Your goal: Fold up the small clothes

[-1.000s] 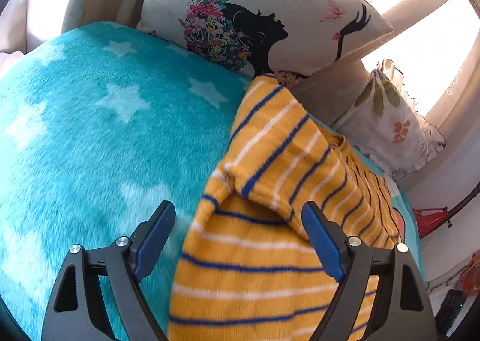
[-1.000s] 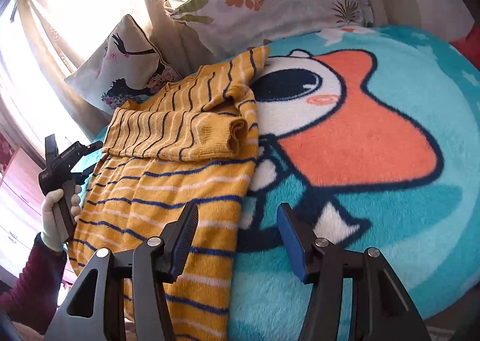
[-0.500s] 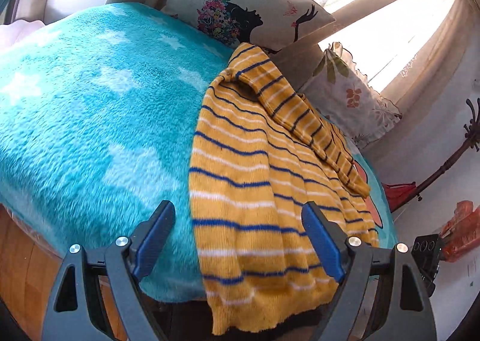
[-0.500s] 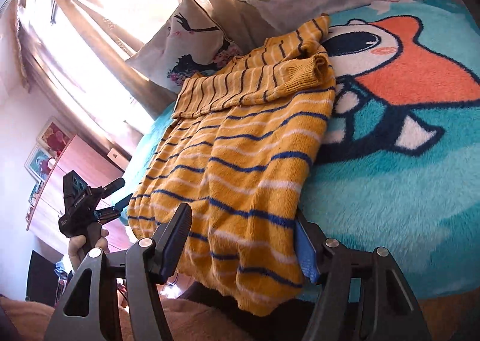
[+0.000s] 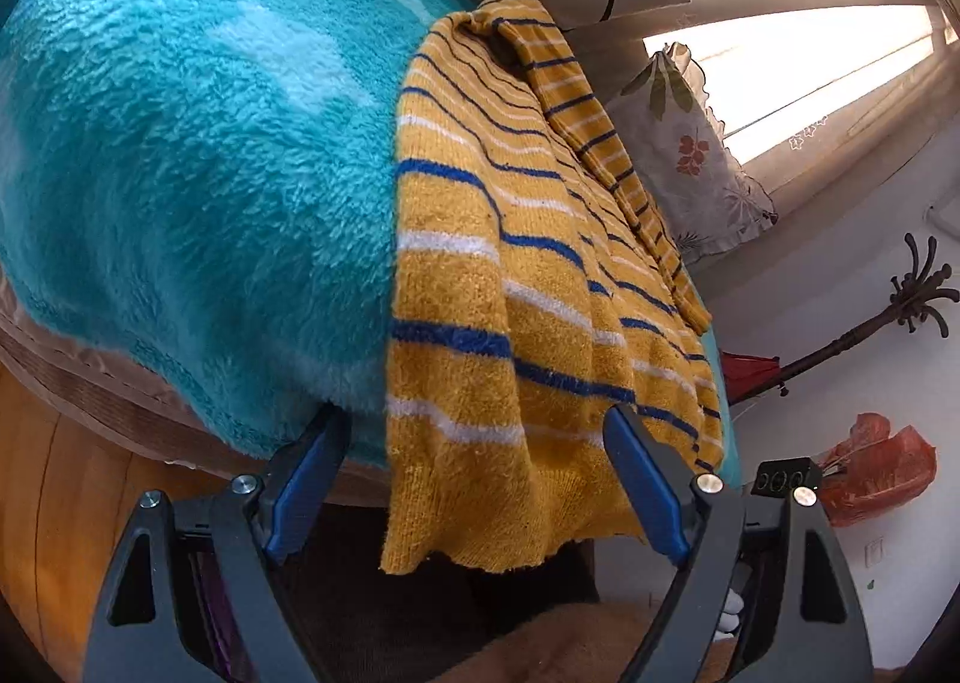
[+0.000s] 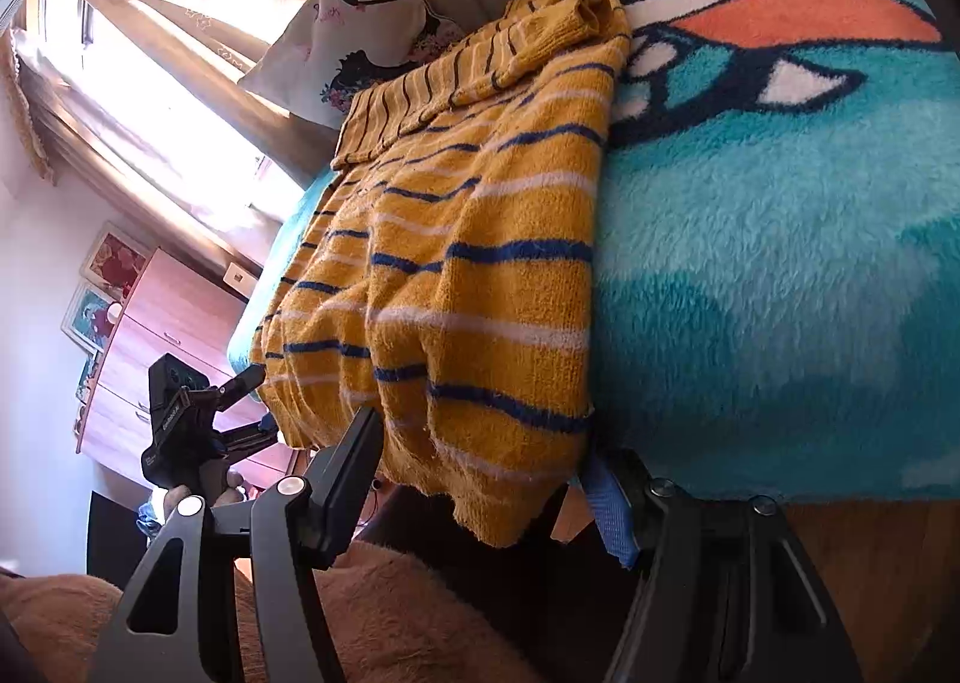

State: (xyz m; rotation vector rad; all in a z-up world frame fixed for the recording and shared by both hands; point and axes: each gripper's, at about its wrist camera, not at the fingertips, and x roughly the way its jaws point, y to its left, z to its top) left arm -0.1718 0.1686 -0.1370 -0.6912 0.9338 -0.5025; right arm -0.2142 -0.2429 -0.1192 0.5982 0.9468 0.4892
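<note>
A yellow knitted sweater (image 5: pixel 510 287) with blue and white stripes lies on a turquoise fleece blanket (image 5: pixel 180 173), its hem hanging over the bed edge. The left gripper (image 5: pixel 474 479) is spread wide around that hem — pads not touching. The right gripper (image 6: pixel 486 467) is also spread, bracketing the hem's other corner.

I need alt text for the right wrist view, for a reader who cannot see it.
A yellow knitted sweater with blue and white stripes lies on a fluffy turquoise blanket, its hem hanging over the bed edge between the open fingers of the right gripper. At the left, a hand holds the left gripper near the hem's other corner.
</note>
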